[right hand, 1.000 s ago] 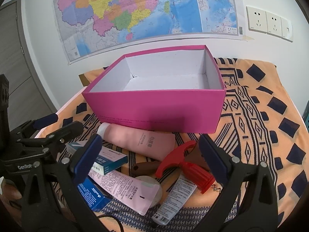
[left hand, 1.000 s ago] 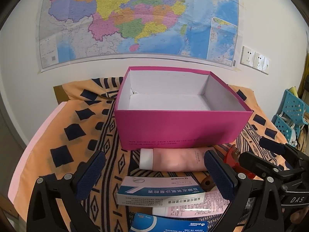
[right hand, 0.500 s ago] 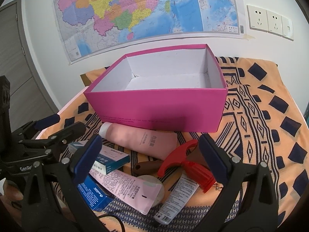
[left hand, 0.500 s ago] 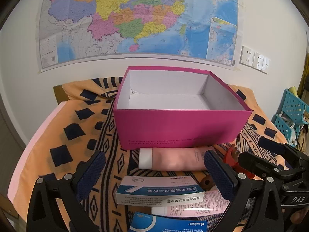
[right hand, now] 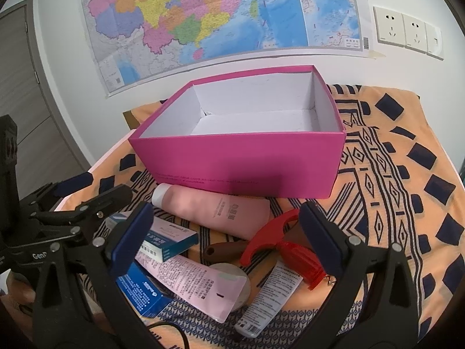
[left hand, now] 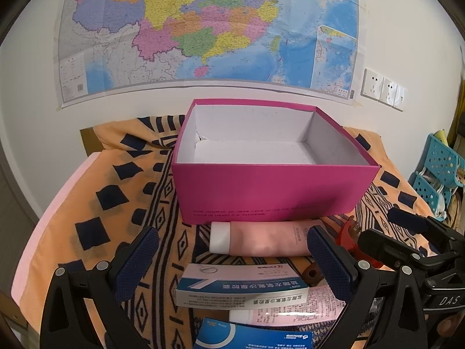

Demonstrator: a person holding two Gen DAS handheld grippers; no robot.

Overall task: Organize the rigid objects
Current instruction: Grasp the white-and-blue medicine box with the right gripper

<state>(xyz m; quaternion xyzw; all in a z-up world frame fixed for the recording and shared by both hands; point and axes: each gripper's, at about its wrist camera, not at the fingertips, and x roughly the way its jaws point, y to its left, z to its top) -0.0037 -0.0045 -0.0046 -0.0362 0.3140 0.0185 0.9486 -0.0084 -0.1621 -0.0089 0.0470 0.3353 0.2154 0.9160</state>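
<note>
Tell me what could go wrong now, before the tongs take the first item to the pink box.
1. The items overlap: the white medicine carton lies on a pink tube, so grasping one may drag the other.
2. The red corkscrew has an exposed metal tip that could snag the patterned cloth.
3. Both left tongs and right tongs are open and close together; they might collide.

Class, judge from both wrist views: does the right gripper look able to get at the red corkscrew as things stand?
Probably yes. The right gripper is open, and the red corkscrew lies on top of the pile between its fingers, with nothing covering it. Only a white tube lies close beside it.
</note>
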